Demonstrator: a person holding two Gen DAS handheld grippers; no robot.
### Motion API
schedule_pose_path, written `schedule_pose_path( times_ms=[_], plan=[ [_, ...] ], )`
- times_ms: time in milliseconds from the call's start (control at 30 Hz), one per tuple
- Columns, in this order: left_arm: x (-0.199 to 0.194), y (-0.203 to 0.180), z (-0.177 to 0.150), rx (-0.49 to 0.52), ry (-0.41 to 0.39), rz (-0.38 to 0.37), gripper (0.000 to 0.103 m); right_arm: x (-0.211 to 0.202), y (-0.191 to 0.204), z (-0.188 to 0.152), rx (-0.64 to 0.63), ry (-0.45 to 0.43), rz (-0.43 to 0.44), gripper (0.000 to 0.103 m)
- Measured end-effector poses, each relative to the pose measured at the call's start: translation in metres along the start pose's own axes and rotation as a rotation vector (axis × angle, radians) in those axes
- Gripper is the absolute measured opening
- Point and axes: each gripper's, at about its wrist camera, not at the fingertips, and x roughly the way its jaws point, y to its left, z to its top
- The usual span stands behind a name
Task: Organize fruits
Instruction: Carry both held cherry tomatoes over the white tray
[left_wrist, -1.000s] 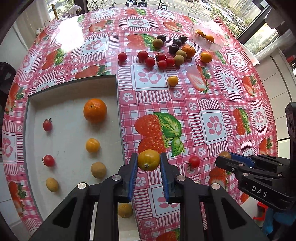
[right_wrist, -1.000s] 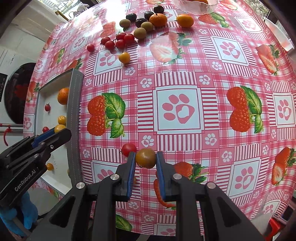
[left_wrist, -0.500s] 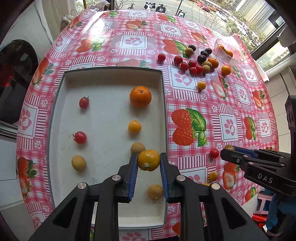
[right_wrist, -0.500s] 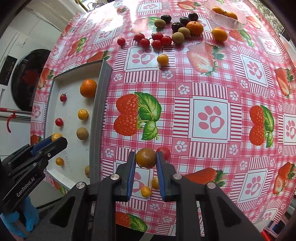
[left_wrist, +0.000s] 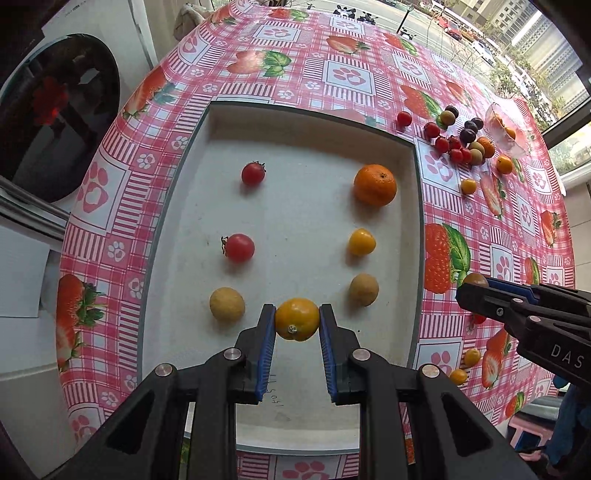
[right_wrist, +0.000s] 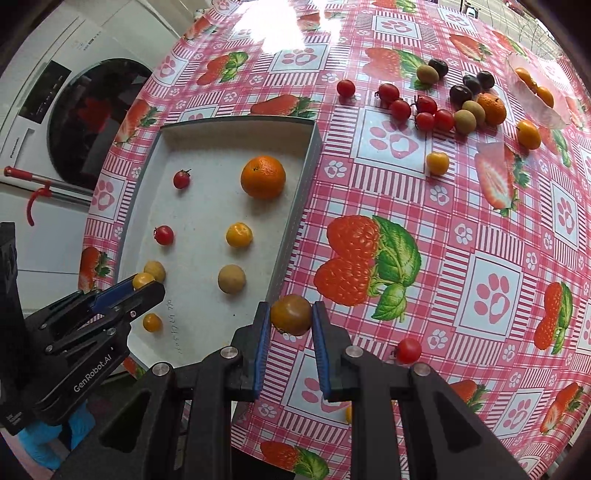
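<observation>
On the left lies the white tray (left_wrist: 177, 221), holding two columns of fruit. Its left column has two cherry tomatoes (left_wrist: 253, 173) and a tan round fruit (left_wrist: 227, 304); its right column has a large orange (left_wrist: 375, 184), a yellow tomato (left_wrist: 362, 242) and another tan fruit (left_wrist: 364, 289).

The left gripper (left_wrist: 297, 325) reaches forward over the tray's near half, between the columns, its blue pads pinching a yellow-orange fruit (left_wrist: 297, 319). That fruit is nearly round, with no clear long axis, and its stem scar faces the camera.

Further right, the right gripper (right_wrist: 289, 325) points forward just past the tray's right wall, over the pink strawberry tablecloth (right_wrist: 480, 229), clamped on a brownish tomato (right_wrist: 291, 314), also roundish. A red tomato (right_wrist: 408, 350) lies beside it. At the far right sits the unsorted fruit cluster (right_wrist: 436, 107).
</observation>
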Motion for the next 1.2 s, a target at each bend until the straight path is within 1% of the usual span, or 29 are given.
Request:
schedule_pose_path(
  times_ms=[200,433,733,933,1200],
  plan=[
    [0.010,0.006,0.001,-0.016,0.011,0.001,0.025,0.009,0.018,0.016,-0.041,0.006,0.010,0.024],
    [0.024,0.004,0.005,-0.010,0.026,0.007,0.025,0.019,0.034,0.040,-0.087,0.006,0.012,0.024],
    [0.042,0.003,0.012,-0.023,0.040,0.036,0.025,0.043,0.054,0.072,-0.127,0.033,0.026,0.024],
    [0.054,-0.002,0.018,-0.025,0.049,0.046,0.025,0.063,0.064,0.081,-0.155,0.061,0.015,0.024],
    [0.066,-0.011,0.015,-0.024,0.049,0.055,0.025,0.079,0.066,0.085,-0.167,0.082,-0.022,0.024]
  ],
)
